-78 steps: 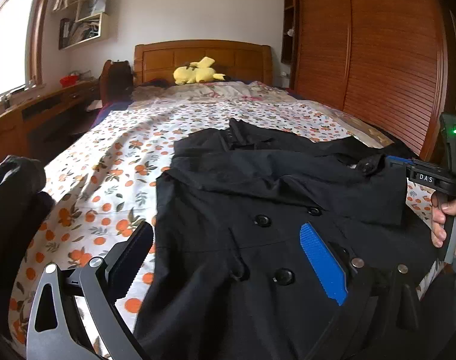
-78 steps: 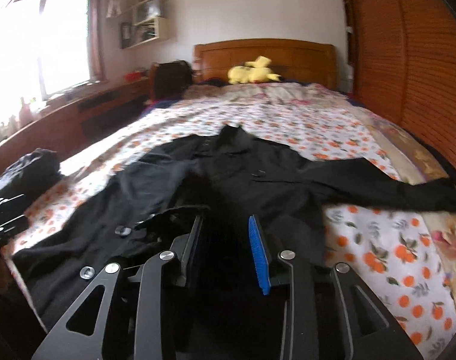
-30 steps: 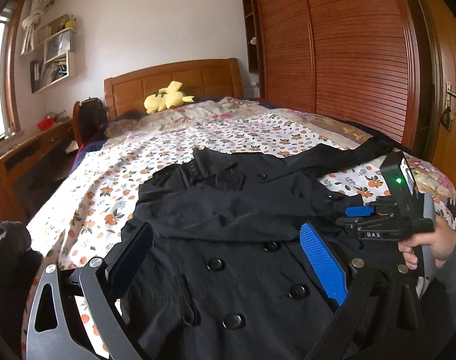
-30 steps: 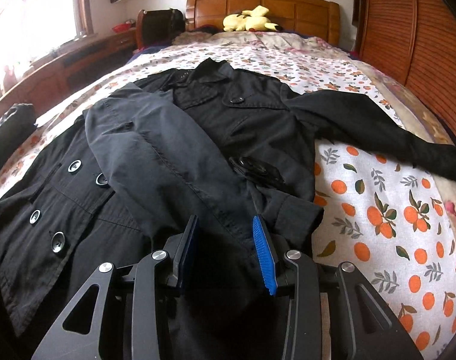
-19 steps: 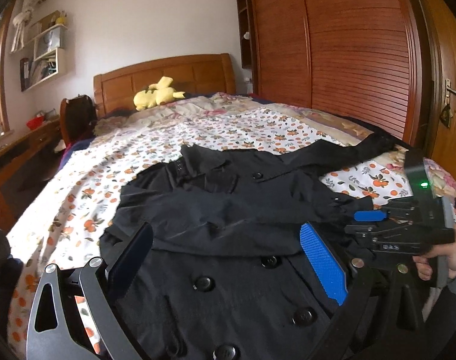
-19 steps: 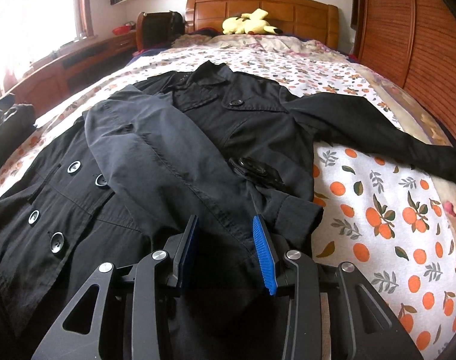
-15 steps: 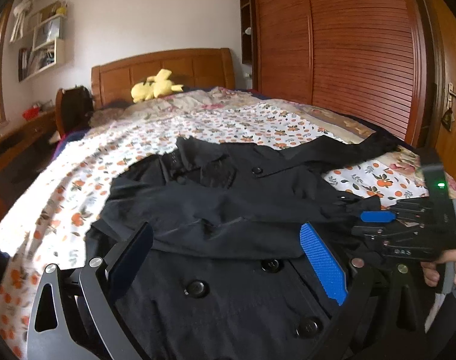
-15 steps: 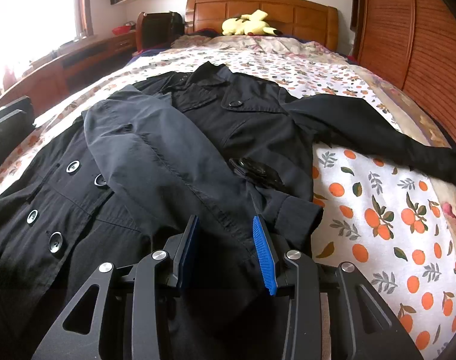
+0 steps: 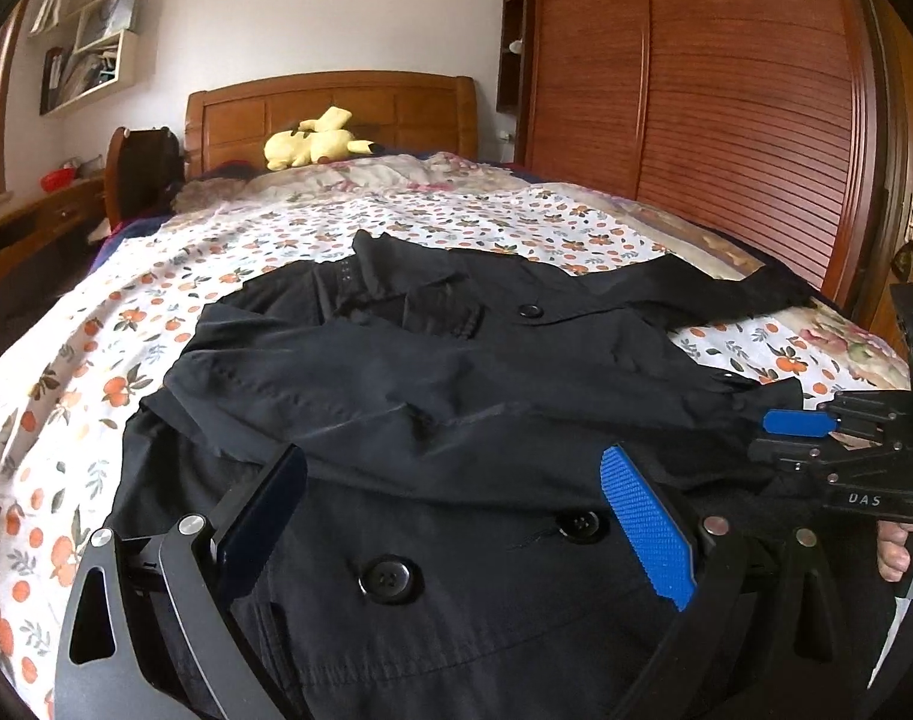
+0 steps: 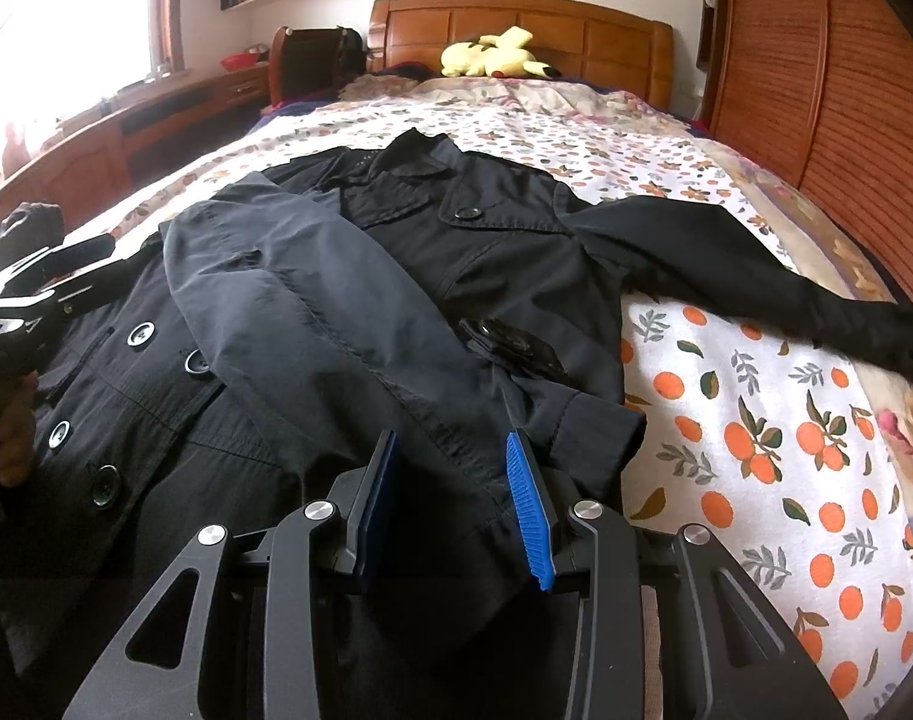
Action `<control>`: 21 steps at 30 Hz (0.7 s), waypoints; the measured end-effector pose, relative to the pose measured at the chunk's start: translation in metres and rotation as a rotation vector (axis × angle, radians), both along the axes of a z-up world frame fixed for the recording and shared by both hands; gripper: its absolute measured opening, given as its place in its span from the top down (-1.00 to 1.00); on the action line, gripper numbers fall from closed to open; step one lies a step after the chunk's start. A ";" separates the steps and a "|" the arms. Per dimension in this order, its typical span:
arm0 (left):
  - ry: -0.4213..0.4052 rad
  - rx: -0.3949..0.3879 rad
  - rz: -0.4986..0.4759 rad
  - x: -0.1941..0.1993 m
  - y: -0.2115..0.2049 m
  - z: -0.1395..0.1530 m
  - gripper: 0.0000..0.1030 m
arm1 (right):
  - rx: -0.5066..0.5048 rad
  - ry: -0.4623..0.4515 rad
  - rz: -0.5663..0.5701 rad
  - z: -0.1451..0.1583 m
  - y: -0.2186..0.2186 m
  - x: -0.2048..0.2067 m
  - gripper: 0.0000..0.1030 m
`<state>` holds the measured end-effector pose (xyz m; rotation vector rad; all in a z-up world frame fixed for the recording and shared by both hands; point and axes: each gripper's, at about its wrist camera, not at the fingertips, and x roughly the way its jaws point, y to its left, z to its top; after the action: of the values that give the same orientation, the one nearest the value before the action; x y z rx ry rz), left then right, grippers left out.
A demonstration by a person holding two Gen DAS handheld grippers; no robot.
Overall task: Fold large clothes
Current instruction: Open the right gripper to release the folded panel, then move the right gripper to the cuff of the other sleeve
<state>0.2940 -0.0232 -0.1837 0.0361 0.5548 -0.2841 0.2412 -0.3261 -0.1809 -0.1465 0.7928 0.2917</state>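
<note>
A black double-breasted coat (image 9: 456, 372) lies face up on the orange-print bed sheet (image 9: 84, 372). One sleeve (image 10: 312, 312) is folded across its chest, and the other sleeve (image 10: 756, 276) stretches out to the right. My right gripper (image 10: 450, 450) is shut on the folded sleeve just short of the cuff (image 10: 600, 432); it also shows as the right gripper (image 9: 768, 435) held by a hand. My left gripper (image 9: 450, 462) hangs wide open over the buttoned front, holding nothing. It appears again as the left gripper (image 10: 90, 267) at the coat's left edge.
A yellow plush toy (image 9: 312, 141) lies by the wooden headboard (image 9: 330, 105). A slatted wooden wardrobe (image 9: 726, 120) runs along the bed's right side. A desk (image 10: 156, 114) and a dark chair (image 10: 312, 60) stand to the left. A dark bundle (image 10: 24, 222) sits at the bed's left edge.
My left gripper has dropped lower and closer over the coat's buttoned front, still open. The right gripper and the folded sleeve have stayed where they were.
</note>
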 end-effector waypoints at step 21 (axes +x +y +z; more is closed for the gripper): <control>-0.057 0.001 0.023 -0.012 0.002 -0.002 -0.93 | 0.022 -0.157 -0.088 0.063 -0.035 -0.002 0.10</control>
<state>0.2825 -0.0212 -0.1854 0.0390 0.4985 -0.2597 0.2390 -0.3609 -0.1179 -0.1115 0.6382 0.2027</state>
